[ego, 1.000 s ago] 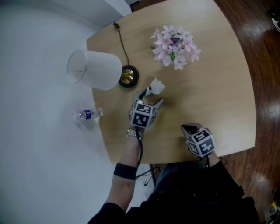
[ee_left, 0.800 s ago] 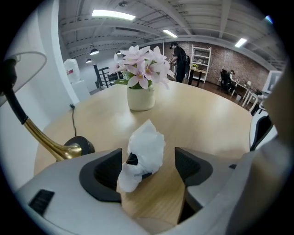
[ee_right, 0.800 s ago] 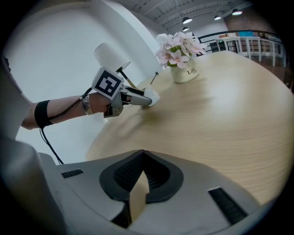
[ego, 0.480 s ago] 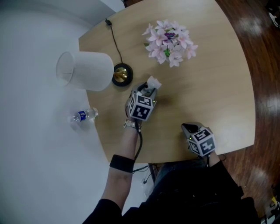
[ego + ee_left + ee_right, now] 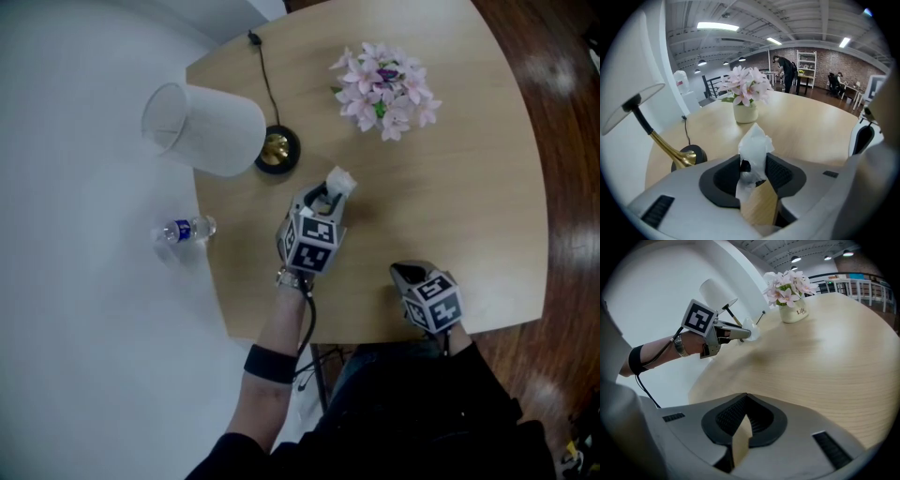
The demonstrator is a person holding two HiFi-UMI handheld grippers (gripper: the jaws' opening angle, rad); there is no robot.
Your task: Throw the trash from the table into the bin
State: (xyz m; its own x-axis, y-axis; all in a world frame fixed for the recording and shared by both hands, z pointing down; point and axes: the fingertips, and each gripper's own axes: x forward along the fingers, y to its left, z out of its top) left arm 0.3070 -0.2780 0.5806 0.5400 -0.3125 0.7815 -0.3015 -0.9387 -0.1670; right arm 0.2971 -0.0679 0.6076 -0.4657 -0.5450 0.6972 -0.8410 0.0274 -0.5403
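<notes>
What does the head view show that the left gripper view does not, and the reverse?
Only the head view: a water bottle on the floor and a black wristband. Only the left gripper view: the jaws of the left gripper, which have just been closing, pressing on the white tissue, and a person far behind. Both: the tissue, lamp, flowers and table.

A white-shaded lamp (image 5: 211, 131), potted pink flowers (image 5: 386, 86) and a water bottle (image 5: 185, 229).
</notes>
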